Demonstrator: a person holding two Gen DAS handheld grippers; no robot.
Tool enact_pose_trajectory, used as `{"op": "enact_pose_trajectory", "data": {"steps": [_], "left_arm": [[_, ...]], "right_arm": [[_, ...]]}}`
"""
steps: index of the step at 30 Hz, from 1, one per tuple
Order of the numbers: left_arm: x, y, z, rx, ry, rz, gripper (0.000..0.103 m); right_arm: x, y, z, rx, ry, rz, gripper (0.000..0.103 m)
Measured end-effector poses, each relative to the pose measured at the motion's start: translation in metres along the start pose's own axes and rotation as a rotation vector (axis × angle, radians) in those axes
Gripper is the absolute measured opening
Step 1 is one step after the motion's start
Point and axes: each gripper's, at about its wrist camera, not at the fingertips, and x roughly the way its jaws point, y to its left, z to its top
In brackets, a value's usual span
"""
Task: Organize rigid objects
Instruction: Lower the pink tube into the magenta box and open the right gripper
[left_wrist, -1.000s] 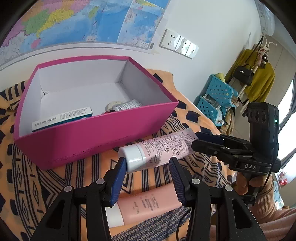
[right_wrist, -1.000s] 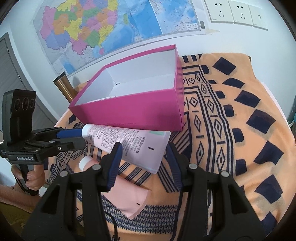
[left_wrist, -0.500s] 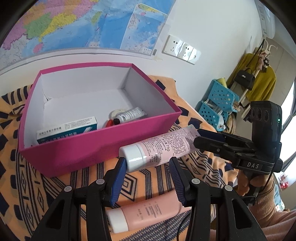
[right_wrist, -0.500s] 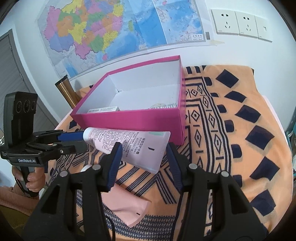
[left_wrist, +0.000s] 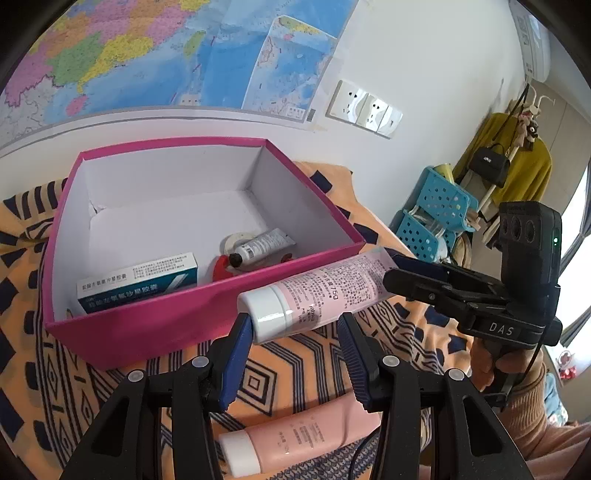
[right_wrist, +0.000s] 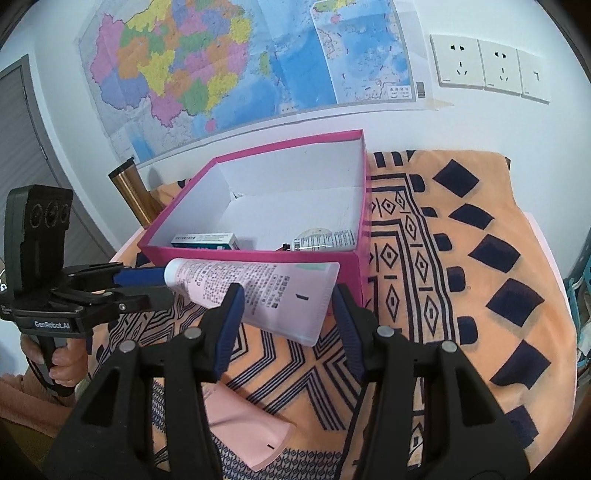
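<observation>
Pale pink tube (left_wrist: 317, 295) w/ white cap is up off the cloth, roughly level, right in front of the near wall of the magenta box (left_wrist: 147, 332). It hangs btwn my two tools. On my left-wrist cam the left gripper (left_wrist: 295, 328) has its blue pads narrow, closed on the cap end; the cap sits btwn the tips. The right gripper (left_wrist: 402, 273) comes in from the right side of that view and has the flat crimped end of the tube.

Right-wrist cam agrees: right gripper (right_wrist: 286, 299) is at a medium width, pads pressed on both edges of the tube's (right_wrist: 258, 291) wide crimped end. The left gripper (right_wrist: 147, 282) reaches in from the left w/ its tips at the cap. A hand (right_wrist: 62, 362) is wrapped round its handle.

Box (right_wrist: 258, 260) is open-topped, white inside. In it:
- a white-and-teal carton (left_wrist: 136, 282) lying flat by the near wall
- a small white tube (left_wrist: 262, 245) w/ black cap
- a pale round item (left_wrist: 236, 236) under that small tube; can't tell what it is
- sth red (left_wrist: 221, 267) beside it, can't ID it either

A second, salmon-pink tube (left_wrist: 295, 439) lies on the orange patterned cloth (left_wrist: 295, 373) below the held one, nearer to me, white cap to the left in the left cam.

Bkgd: wall map (right_wrist: 240, 66), sockets (right_wrist: 487, 70), a gold cylinder (right_wrist: 133, 192) behind the box's left corner.
</observation>
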Motion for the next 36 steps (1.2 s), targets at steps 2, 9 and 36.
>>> {"op": "enact_pose_trajectory", "data": {"steps": [2, 9, 36], "left_arm": [[-0.001, 0.000, 0.001, 0.003, -0.004, 0.004, 0.048], [-0.001, 0.001, 0.007, 0.005, -0.012, 0.008, 0.048], [0.002, 0.003, 0.027, -0.003, -0.031, 0.026, 0.048]], "right_arm": [[0.000, -0.001, 0.001, 0.001, 0.000, 0.002, 0.052], [0.003, -0.002, 0.006, -0.007, -0.004, 0.000, 0.052], [0.010, -0.008, 0.026, -0.020, -0.013, -0.008, 0.052]]}}
